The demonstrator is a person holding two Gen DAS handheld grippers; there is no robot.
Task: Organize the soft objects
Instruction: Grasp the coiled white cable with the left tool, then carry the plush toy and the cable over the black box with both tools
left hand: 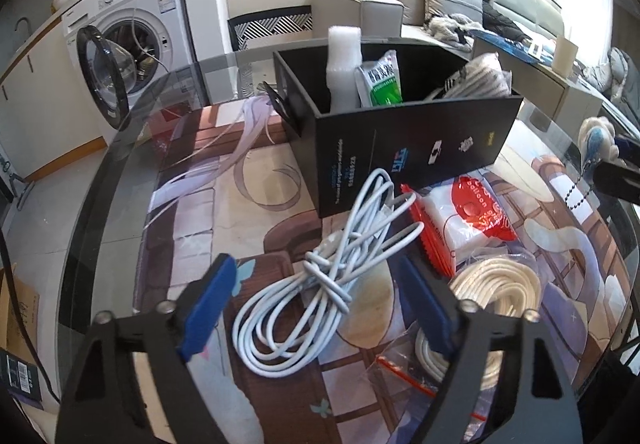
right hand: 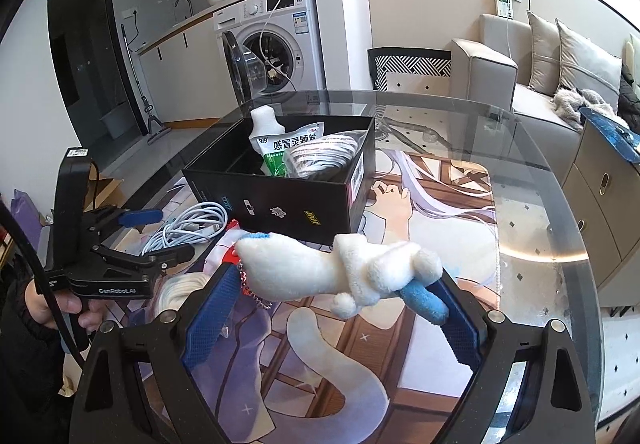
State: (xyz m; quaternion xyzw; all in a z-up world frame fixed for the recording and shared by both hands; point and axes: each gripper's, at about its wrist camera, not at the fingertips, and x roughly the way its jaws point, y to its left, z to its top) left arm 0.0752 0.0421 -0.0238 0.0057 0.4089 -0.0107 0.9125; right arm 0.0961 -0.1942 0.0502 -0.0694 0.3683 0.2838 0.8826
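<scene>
Plush toy: your right gripper (right hand: 334, 298) is clenched across the white plush keychain toy with blue trim (right hand: 340, 272), carried sideways above the worktop (right hand: 540, 228), near the box.
Black cardboard box (right hand: 288, 204): far centre, open-topped, already holding a green sachet and a bagged cord, so it looks like your drop point.
Left gripper (left hand: 316, 304): released, jaws spread either side of the tied white cable bundle (left hand: 320, 280), likely lined up as the next pick.
Bagged cream rope coil (left hand: 496, 292): waits just right of the cable.

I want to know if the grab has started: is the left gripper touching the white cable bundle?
Apart. In the left wrist view the left gripper is open, and patterned mat shows between each blue finger pad and the white cable bundle.
</scene>
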